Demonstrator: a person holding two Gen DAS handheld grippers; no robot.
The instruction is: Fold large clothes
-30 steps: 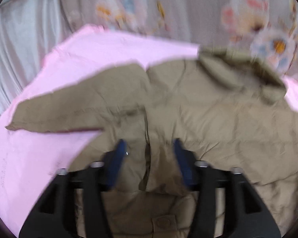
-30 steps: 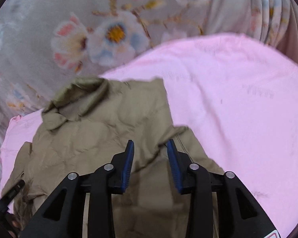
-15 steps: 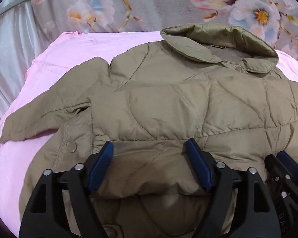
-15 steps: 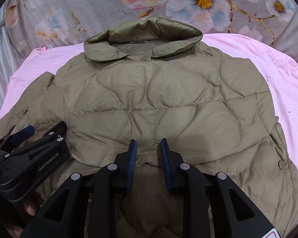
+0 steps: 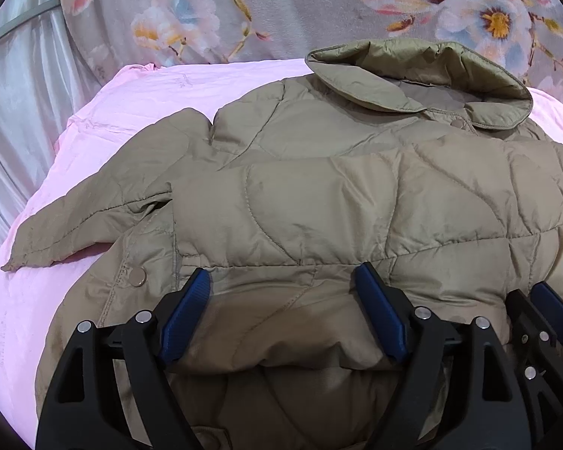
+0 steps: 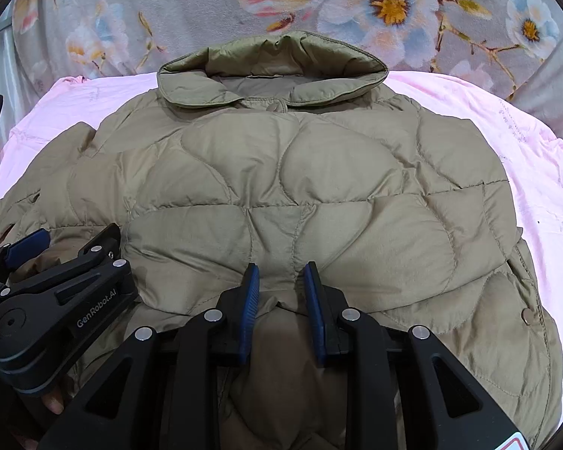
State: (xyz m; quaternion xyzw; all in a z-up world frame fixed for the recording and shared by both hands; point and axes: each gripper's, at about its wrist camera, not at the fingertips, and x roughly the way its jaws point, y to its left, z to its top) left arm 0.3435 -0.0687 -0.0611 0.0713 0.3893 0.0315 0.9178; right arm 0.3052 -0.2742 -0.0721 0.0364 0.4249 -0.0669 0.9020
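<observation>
Quilted khaki jacket [image 6: 281, 172] spread on pink sheet [image 5: 26, 300], collar [image 6: 274, 71] farthest from both grippers. Left gripper [image 5: 281, 281] fingers opening, folded hem between them; right gripper [image 6: 279, 273] fingers narrowly pinching the same fold.

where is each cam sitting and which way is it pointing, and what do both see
Left wrist: sits on the left gripper, looking forward and down along its wide-set blue fingers at the khaki quilted jacket on the pink sheet; the right gripper's tip shows at the right edge.
Right wrist: sits on the right gripper, looking the same way at the jacket's collar, its narrow jaws on a fold of the hem; the left gripper and a fingertip show at lower left.
Shared: jacket, collar, pink sheet, floral cover.
</observation>
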